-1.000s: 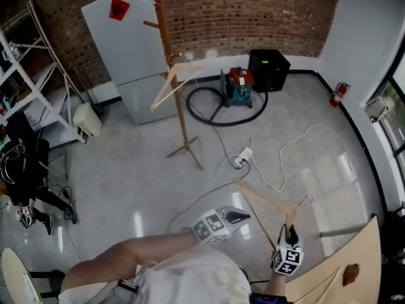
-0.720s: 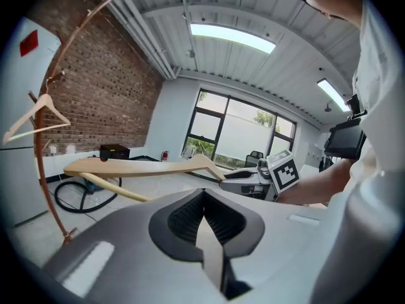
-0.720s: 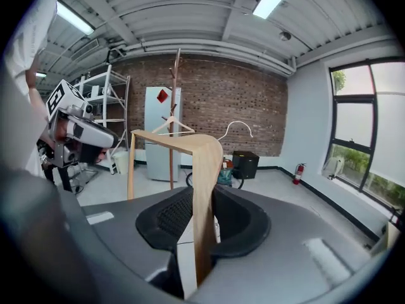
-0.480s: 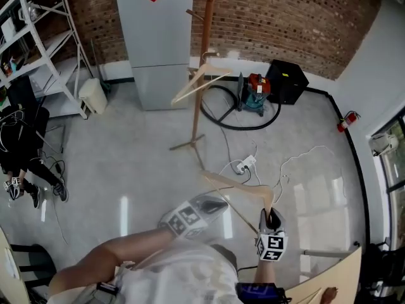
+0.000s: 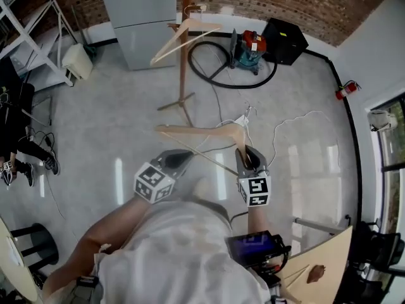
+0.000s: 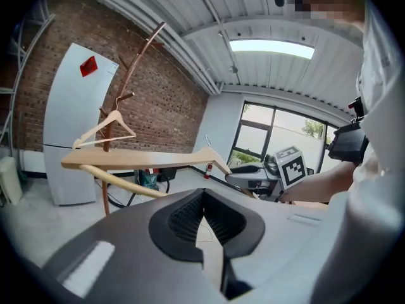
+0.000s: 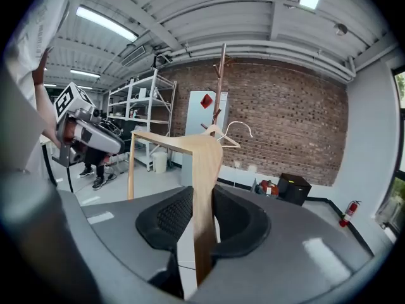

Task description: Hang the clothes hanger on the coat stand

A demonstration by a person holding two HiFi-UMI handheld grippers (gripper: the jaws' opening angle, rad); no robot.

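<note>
A wooden clothes hanger (image 5: pixel 201 133) with a metal hook (image 5: pixel 249 114) hangs level above the floor, and my right gripper (image 5: pixel 252 158) is shut on its shoulder near the hook. In the right gripper view the hanger's wood (image 7: pixel 205 160) stands pinched between the pads of the right gripper (image 7: pixel 203 194). My left gripper (image 5: pixel 182 156) is shut and holds nothing; its tips sit just short of the hanger's lower bar (image 6: pixel 120 180), seen beyond the left gripper (image 6: pixel 204 192). The coat stand (image 5: pixel 183 56) rises ahead and bears another wooden hanger (image 5: pixel 181 34).
A grey fridge (image 5: pixel 136 18) stands behind the stand. A vacuum cleaner (image 5: pixel 250 44) with a black hose, a black box (image 5: pixel 285 40) and a power strip with cables (image 5: pixel 242 120) lie to the right. White shelving (image 5: pixel 25 37) and a seated person (image 5: pixel 14 138) are at the left.
Both grippers have swung forward and left across the floor with the hanger, which now lies level between them. The coat stand has come closer. The right grip on the hanger is unchanged.
</note>
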